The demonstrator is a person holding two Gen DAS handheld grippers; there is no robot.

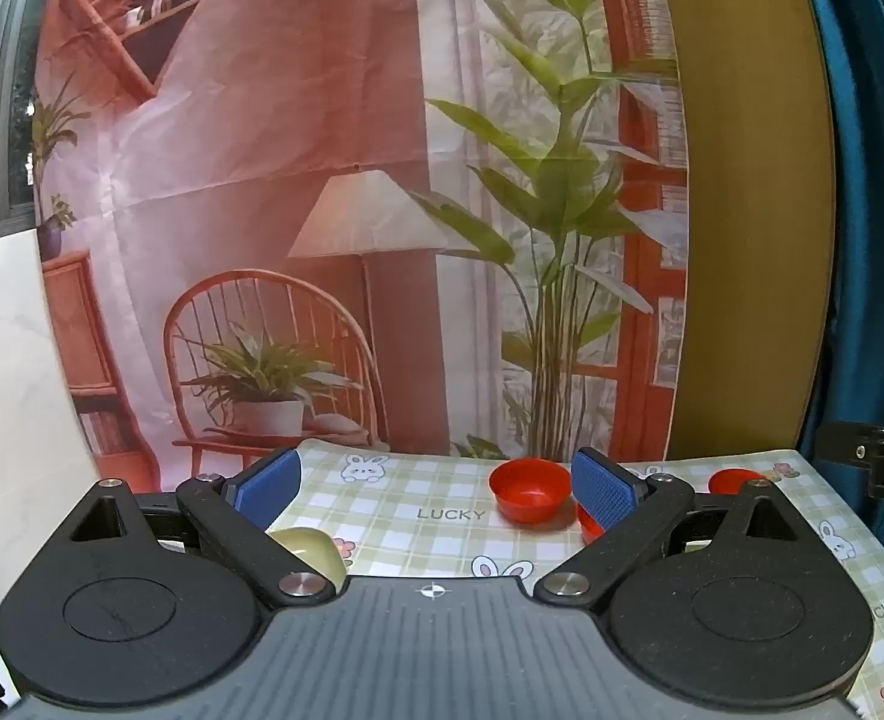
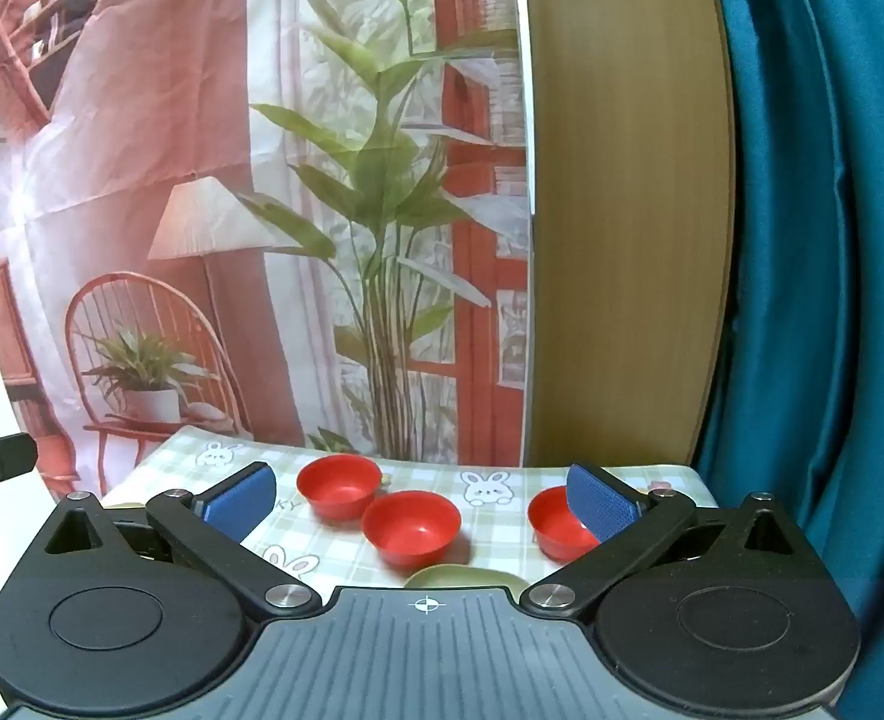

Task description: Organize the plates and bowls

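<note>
Three red bowls stand on the checked tablecloth. In the right wrist view they are a far-left bowl (image 2: 338, 485), a middle bowl (image 2: 411, 527) and a right bowl (image 2: 559, 523) partly behind the right blue pad. A pale green plate (image 2: 466, 577) lies close under my right gripper (image 2: 421, 498), which is open and empty above the table. In the left wrist view, one red bowl (image 1: 529, 489) is clear; two others (image 1: 589, 525) (image 1: 730, 481) are partly hidden. A pale green dish (image 1: 313, 552) sits low left. My left gripper (image 1: 436, 489) is open and empty.
The tablecloth (image 2: 502, 501) has rabbit prints and covers a small table. A printed backdrop (image 1: 322, 210) hangs right behind it, with a wooden panel (image 2: 622, 210) and a teal curtain (image 2: 814, 240) to the right. The other gripper's black body (image 1: 874, 462) shows at the right edge.
</note>
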